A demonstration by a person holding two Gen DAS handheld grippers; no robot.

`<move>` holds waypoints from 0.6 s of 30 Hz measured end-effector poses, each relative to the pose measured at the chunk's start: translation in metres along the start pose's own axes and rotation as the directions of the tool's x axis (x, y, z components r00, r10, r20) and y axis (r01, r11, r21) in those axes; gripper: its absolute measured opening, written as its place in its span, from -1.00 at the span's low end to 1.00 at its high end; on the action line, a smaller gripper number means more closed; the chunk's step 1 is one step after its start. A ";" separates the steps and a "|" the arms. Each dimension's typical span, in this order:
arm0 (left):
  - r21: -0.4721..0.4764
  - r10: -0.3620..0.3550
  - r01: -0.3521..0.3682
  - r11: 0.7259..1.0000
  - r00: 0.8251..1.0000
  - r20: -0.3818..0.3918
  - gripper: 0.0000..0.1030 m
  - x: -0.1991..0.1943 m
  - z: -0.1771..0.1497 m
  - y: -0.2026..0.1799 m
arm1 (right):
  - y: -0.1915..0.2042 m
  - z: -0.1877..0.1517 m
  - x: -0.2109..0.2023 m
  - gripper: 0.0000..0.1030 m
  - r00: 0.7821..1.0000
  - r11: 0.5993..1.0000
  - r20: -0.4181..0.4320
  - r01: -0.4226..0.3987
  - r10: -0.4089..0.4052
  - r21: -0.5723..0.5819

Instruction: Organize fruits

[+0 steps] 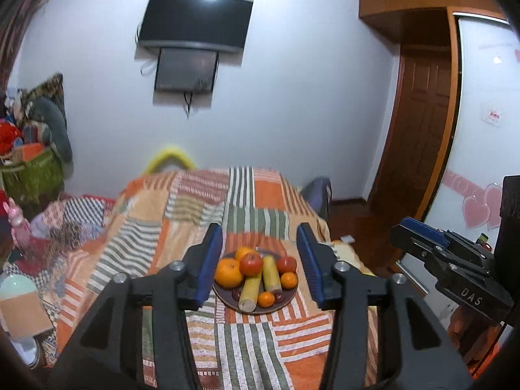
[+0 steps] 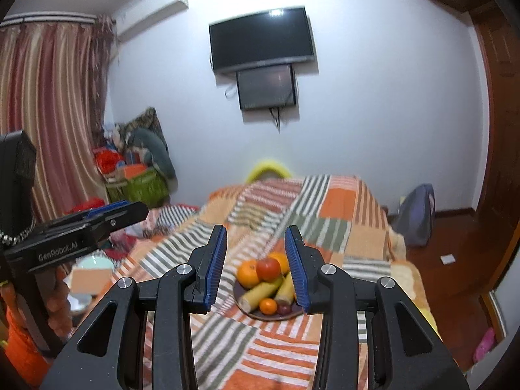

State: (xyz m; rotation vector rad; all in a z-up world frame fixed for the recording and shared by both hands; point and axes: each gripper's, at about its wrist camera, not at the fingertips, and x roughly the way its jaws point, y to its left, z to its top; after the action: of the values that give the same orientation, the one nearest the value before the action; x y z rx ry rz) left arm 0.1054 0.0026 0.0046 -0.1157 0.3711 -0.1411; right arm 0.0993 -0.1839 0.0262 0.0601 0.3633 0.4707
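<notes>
A dark round plate (image 1: 224, 296) lies on the patchwork bedspread (image 1: 247, 344) with fruit piled on it. The pile holds a large orange (image 1: 228, 273), a red apple (image 1: 251, 264), a second red fruit (image 1: 286, 264), small oranges (image 1: 266, 299) and two yellow-green stick-shaped pieces (image 1: 250, 292). My left gripper (image 1: 259, 227) hovers well above and short of the plate, open and empty. My right gripper (image 2: 256, 229) is also raised, its pads apart with nothing between them; the same plate (image 2: 292, 314) shows beyond them. Each gripper appears at the edge of the other's view, the right gripper (image 1: 403, 230) and the left gripper (image 2: 130, 209).
The bed runs away toward a white wall with a mounted TV (image 1: 195, 21). Bags and clutter (image 1: 32, 162) are heaped at the left. To the right are wooden floor (image 2: 455, 253), a backpack (image 2: 417, 214), a brown door (image 1: 419, 123) and a wardrobe front (image 1: 487, 113).
</notes>
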 end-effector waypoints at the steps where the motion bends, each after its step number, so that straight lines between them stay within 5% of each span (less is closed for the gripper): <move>1: 0.013 0.004 -0.004 1.000 1.000 0.019 -0.06 -0.008 0.001 -0.003 | 0.002 0.001 -0.005 -0.32 1.000 1.000 0.013 -0.001 0.001 0.001; 8: 0.067 0.003 -0.010 0.998 0.994 0.107 0.27 -0.049 0.001 -0.024 | 0.007 0.003 -0.027 0.42 0.994 0.999 0.102 0.036 -0.038 0.017; 18: 0.073 0.027 -0.039 0.997 0.987 0.160 0.79 -0.070 0.000 -0.031 | 0.016 0.001 -0.040 1.00 0.978 0.993 0.168 0.121 -0.121 0.009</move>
State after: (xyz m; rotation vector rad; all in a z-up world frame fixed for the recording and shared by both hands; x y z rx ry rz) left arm 0.0370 -0.0168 0.0335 -0.0453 0.2081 -0.1121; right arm 0.0593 -0.1875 0.0429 0.0752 0.1992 0.3425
